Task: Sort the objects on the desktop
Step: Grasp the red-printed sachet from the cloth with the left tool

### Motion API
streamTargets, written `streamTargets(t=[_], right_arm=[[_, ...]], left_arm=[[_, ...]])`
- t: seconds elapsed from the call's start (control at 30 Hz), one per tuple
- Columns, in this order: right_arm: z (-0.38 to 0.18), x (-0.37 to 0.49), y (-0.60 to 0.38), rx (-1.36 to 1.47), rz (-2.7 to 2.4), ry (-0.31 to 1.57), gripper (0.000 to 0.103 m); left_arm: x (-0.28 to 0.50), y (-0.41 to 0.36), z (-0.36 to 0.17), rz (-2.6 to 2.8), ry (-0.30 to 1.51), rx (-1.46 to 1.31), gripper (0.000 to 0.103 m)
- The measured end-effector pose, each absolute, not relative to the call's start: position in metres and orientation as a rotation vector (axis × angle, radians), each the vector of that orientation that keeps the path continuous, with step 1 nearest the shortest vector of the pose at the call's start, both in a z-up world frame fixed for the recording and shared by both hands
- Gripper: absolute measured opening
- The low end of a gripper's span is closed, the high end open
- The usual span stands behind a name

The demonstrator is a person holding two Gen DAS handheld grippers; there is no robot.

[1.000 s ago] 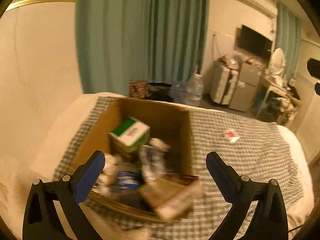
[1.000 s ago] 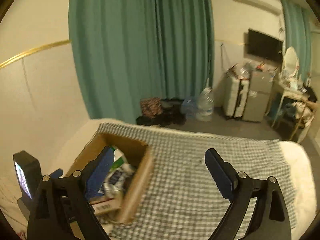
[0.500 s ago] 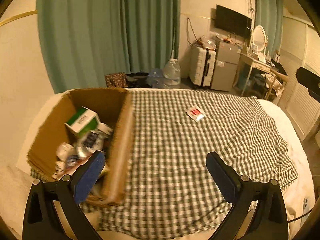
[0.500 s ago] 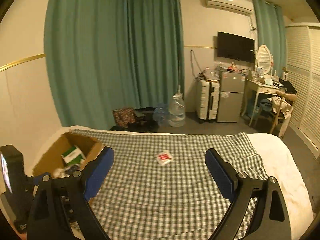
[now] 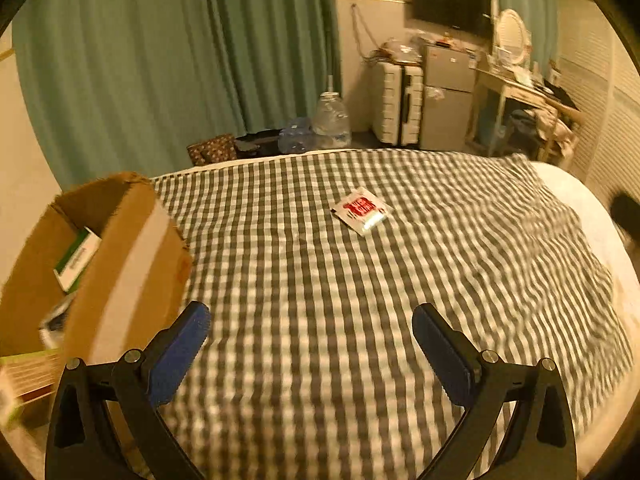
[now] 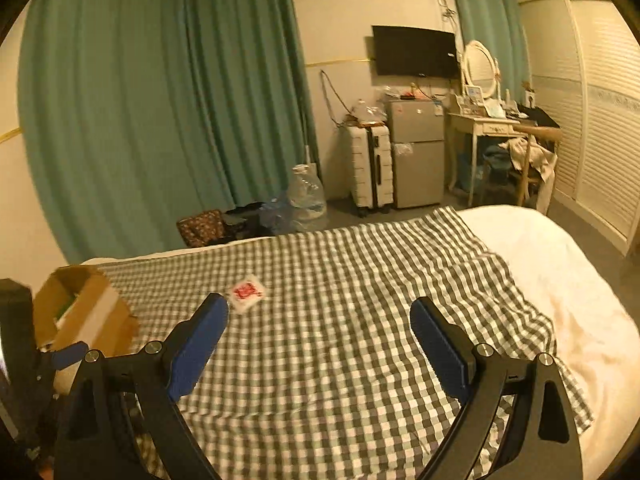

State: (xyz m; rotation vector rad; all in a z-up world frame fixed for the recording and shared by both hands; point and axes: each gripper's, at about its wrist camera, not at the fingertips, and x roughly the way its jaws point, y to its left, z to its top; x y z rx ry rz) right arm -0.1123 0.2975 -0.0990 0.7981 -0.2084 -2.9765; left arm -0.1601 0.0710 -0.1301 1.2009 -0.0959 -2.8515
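Observation:
A small white packet with red print point(image 5: 362, 210) lies alone on the checked cloth point(image 5: 320, 280) covering the bed; the right wrist view shows the same packet point(image 6: 246, 292) just beyond the left fingertip. An open cardboard box point(image 5: 120, 264) stands at the left, with a green and white carton point(image 5: 76, 258) and other items inside. The box point(image 6: 86, 312) is also at the far left of the right wrist view. My left gripper point(image 5: 310, 330) is open over bare cloth, well short of the packet. My right gripper point(image 6: 318, 318) is open too, holding nothing.
Beyond the bed's far edge stand green curtains point(image 6: 160, 100), a large water bottle point(image 6: 306, 194), bags on the floor, a white suitcase point(image 6: 370, 166), a small fridge point(image 6: 416, 152) and a dressing table point(image 6: 492, 124). White bedding point(image 6: 560, 272) lies to the right of the cloth.
Both views have swung right, away from the box. The box slid from the centre to the left edge, and the packet has come closer in both views. Both grippers stayed open.

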Motion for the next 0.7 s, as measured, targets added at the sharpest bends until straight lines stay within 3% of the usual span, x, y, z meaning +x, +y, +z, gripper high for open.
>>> streamTargets(t=[0.53, 0.7], right_arm=[[-0.182, -0.222, 0.344, 0.905, -3.018, -0.396, 0.093], [-0.208, -0.225, 0.344, 1.009, -3.041, -0.284, 0.093]], left_arm=[[-0.308, 0.103, -0.204, -2.849, 0.123, 1.194, 0.103], [-0.359, 0.114, -0.226, -2.807, 0.057, 1.195, 0.103]])
